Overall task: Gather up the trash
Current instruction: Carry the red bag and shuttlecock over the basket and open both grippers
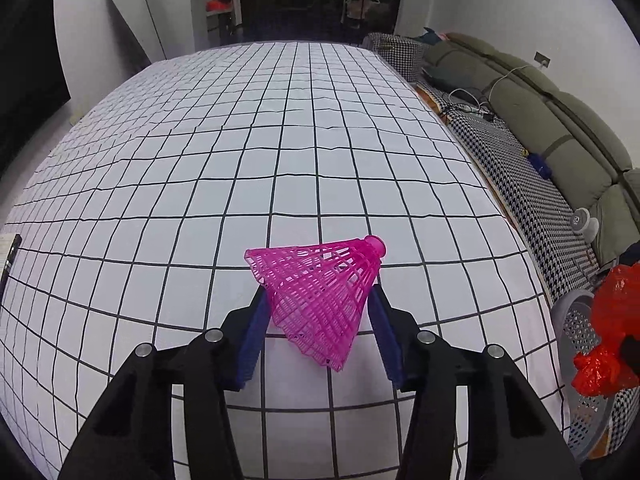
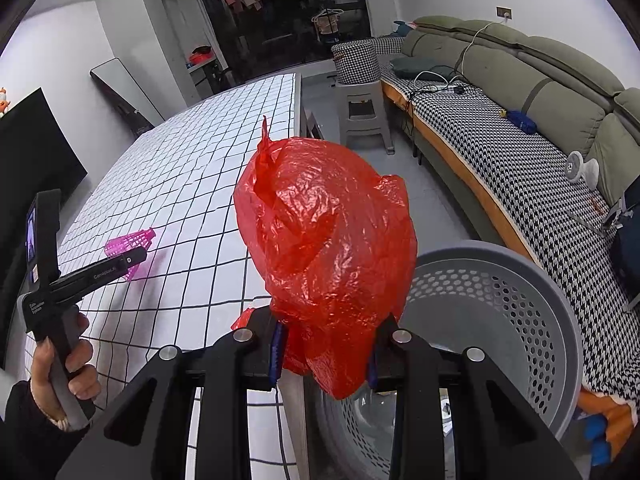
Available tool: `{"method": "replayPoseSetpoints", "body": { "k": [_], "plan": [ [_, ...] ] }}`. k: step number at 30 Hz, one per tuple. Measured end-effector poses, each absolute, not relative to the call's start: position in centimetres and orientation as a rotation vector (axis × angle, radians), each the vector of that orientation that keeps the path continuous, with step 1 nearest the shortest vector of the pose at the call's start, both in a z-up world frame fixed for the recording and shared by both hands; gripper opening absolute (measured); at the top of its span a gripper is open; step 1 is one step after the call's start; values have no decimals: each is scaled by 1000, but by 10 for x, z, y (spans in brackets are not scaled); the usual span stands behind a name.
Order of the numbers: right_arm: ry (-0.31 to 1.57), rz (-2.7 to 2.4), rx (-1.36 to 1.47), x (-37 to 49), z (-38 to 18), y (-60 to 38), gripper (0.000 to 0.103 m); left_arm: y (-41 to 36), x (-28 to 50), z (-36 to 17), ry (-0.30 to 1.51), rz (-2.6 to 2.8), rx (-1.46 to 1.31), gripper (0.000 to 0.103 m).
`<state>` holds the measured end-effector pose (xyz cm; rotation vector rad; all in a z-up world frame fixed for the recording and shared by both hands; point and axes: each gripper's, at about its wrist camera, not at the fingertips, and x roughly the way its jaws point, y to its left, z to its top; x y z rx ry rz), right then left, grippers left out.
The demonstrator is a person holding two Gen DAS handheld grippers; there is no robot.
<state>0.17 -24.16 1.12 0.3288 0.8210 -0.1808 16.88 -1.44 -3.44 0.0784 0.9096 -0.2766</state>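
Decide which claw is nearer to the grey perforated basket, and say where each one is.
Right. The right claw, gripping the red plastic bag, hangs beside the basket rim. The left claw, holding the pink shuttlecock, sits over the checked table.

Left wrist view: taken from just behind the left claw (image 1: 318, 300), aimed low along the gridded worktop (image 1: 240, 160). Right wrist view: taken from behind the right claw (image 2: 326, 344), at the worktop's edge, angled leftward. Shared: worktop, pink shuttlecock (image 1: 320, 292), red bag (image 2: 324, 232), grey basket (image 2: 500, 300), sofa (image 2: 540, 92).

right tool (image 2: 326, 342) is pinching a crumpled red plastic bag (image 2: 324, 236) right above the grey perforated basket (image 2: 500, 304), beside the checkered surface (image 2: 192, 168).
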Motion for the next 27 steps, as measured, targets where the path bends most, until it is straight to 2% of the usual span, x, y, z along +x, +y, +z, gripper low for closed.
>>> {"method": "replayPoseSetpoints", "body": {
  "k": [12,27],
  "plan": [
    [795,-214,342,-42,11,-251,29,-42,88,0,809,-401,107,49],
    [735,-316,414,-143,0,-307,29,-132,-18,18,748,-631,159,49]
  ]
}}
